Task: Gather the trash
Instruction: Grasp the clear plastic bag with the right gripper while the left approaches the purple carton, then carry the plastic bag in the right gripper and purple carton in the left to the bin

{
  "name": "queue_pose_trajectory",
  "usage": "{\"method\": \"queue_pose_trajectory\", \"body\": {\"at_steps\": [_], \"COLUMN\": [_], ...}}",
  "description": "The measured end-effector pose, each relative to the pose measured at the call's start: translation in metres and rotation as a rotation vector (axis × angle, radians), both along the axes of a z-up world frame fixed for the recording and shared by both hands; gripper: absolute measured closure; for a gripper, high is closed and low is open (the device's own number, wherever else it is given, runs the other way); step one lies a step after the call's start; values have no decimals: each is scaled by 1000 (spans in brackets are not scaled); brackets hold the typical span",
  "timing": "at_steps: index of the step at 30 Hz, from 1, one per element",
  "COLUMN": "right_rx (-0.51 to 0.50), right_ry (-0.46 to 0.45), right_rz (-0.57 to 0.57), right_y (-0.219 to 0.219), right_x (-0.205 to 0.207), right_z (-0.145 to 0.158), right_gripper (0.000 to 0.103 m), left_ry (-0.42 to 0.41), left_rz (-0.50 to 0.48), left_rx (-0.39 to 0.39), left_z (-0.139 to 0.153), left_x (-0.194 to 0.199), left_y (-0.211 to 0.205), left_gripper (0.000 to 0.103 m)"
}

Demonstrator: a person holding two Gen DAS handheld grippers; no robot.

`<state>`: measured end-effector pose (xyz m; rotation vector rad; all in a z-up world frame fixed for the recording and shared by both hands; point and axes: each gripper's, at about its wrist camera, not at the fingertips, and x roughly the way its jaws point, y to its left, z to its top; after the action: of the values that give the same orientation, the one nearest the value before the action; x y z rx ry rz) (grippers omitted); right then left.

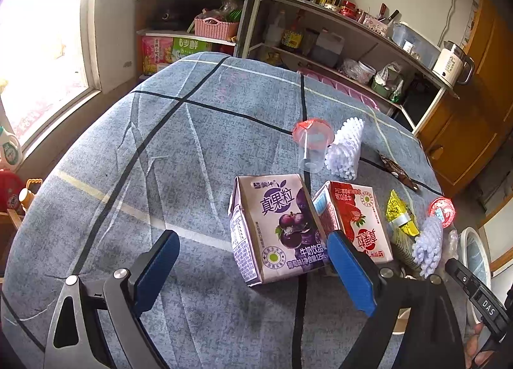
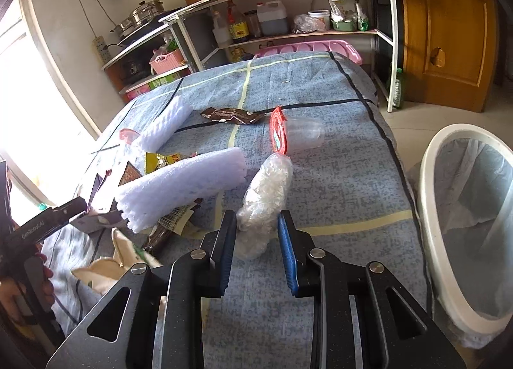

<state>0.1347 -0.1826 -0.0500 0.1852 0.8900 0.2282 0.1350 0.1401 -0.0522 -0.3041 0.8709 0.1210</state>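
Trash lies on a table under a blue checked cloth (image 1: 160,150). My left gripper (image 1: 251,237) is open wide. A purple grape milk carton (image 1: 279,227) stands between its fingers, close to the right one. A red strawberry carton (image 1: 356,221) stands just beyond that finger. My right gripper (image 2: 256,218) is shut on a roll of crumpled clear plastic wrap (image 2: 266,183), with both pads against its near end. A white foam net (image 2: 182,189) lies just left of the wrap. A clear cup with a red lid (image 2: 298,134) lies on its side beyond it.
A white bin with a clear liner (image 2: 431,183) stands off the table's right edge. Another lidded cup (image 1: 311,144), a second foam net (image 1: 346,147), a brown wrapper (image 2: 234,117) and a yellow wrapper (image 1: 399,211) lie about. Loaded shelves (image 2: 288,35) stand behind the table.
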Motion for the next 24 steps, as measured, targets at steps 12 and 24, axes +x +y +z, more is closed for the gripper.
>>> {"method": "queue_pose_trajectory", "body": {"at_steps": [12, 24], "right_rx": [3, 7], "right_ry": [-16, -18], "right_rz": [39, 56], "right_y": [8, 8], "right_x": [-5, -7], "right_z": [3, 2], "right_gripper": [75, 75], "left_ry": [23, 60], "left_rz": [33, 76], "left_rx": [38, 106], "left_z": [2, -9], "left_x": [12, 13], "left_y": [-10, -4], "left_gripper": [9, 11]}}
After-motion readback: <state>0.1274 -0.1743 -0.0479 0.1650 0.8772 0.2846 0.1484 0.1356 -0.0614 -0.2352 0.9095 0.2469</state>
